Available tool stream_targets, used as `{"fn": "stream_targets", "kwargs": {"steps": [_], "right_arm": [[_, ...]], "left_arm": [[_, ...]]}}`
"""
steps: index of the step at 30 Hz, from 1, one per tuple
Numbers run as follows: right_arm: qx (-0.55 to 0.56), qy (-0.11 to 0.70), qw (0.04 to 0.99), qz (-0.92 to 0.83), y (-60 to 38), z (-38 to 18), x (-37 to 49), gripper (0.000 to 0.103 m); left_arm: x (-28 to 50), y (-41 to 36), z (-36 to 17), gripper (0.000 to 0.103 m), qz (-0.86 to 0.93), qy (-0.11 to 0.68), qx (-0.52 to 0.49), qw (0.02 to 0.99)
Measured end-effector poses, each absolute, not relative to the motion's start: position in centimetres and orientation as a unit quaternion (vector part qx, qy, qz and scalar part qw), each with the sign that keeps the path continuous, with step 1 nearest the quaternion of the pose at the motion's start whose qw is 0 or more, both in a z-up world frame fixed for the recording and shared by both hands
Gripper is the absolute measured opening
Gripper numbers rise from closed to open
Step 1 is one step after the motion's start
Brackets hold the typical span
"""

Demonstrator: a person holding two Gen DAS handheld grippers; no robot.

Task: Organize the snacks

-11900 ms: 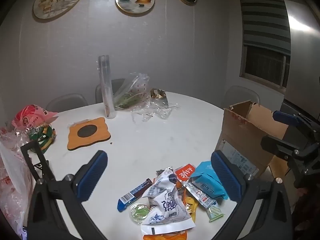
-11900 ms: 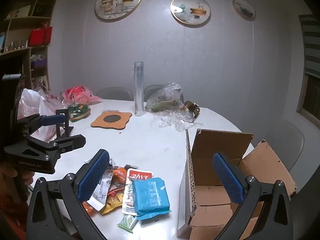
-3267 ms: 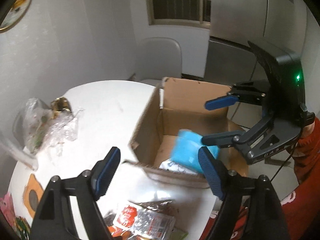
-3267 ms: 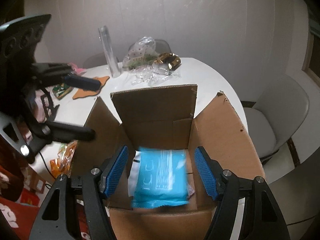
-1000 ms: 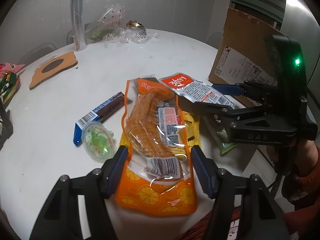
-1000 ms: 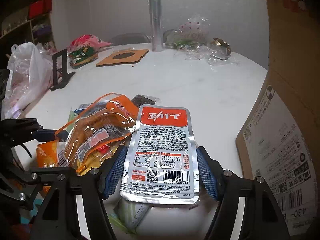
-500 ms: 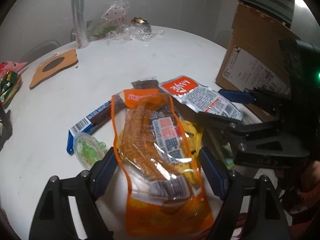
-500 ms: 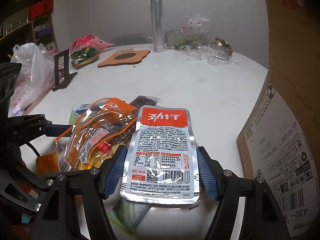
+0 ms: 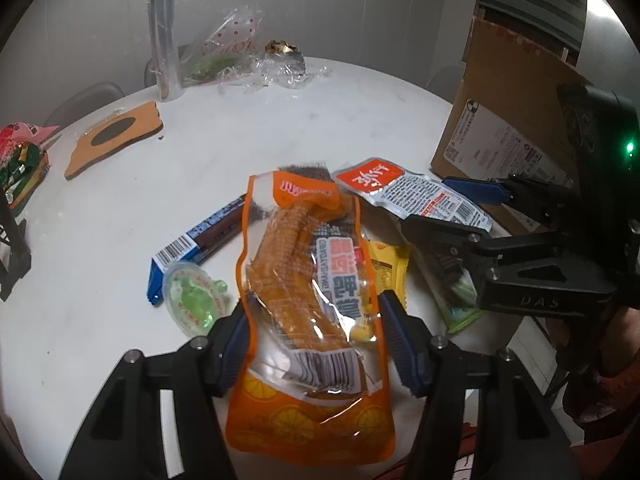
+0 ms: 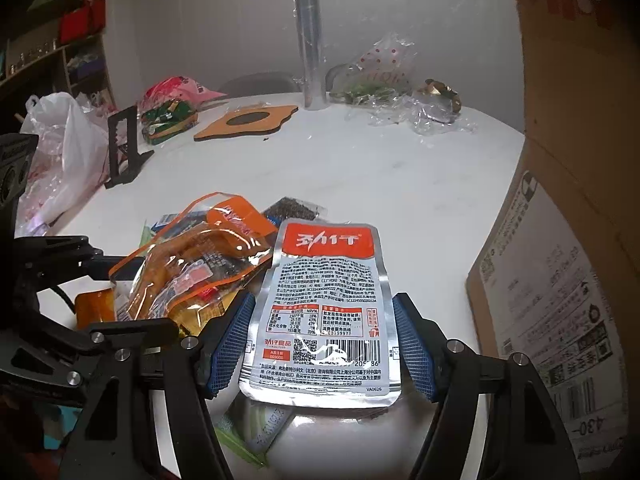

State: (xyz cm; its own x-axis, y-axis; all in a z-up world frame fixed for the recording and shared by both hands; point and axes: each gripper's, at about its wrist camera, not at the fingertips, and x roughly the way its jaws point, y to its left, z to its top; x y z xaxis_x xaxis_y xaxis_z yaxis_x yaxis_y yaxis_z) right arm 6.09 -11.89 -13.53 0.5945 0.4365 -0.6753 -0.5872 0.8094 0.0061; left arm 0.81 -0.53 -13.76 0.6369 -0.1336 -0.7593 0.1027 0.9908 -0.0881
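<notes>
Seen from the left wrist, the white round table [image 9: 360,120] carries a pile of snacks at its near edge. A clear orange-trimmed snack pouch [image 9: 308,280] lies on top at the pile's centre, between the left gripper's [image 9: 320,344] fingers. At its 9 o'clock lie a round green jelly cup [image 9: 194,298] and, just behind that, a blue chocolate bar [image 9: 200,236]. At 1 o'clock a silver foil packet with a red header [image 9: 412,196] sits between the right gripper's [image 10: 324,348] fingers, and beyond it at 2 o'clock stands a brown cardboard box [image 9: 516,120]. At 11 o'clock, well apart, lies an orange cork coaster [image 9: 116,140], with a tall clear plastic tube [image 9: 164,36] behind it.
</notes>
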Motion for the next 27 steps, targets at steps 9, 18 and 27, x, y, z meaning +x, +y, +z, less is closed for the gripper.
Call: {"fn": "stream_targets", "kwargs": {"steps": [9, 18, 27], "right_arm": [[-0.122, 0.347, 0.884, 0.290, -11.4, -13.1, 5.5, 0.067], [-0.117, 0.342, 0.890, 0.278, -11.8, -12.4, 5.1, 0.064], [-0.138, 0.378, 0.866, 0.297, -11.6, -13.3, 4.8, 0.065]], "left_arm": [[-0.3, 0.3, -12.9, 0.057, -0.078, 0.408, -0.028, 0.909], [-0.6, 1.6, -10.8, 0.056, -0.090, 0.377, -0.039, 0.921], [-0.4, 2.0, -10.0, 0.056, -0.099, 0.366, -0.039, 0.924]]}}
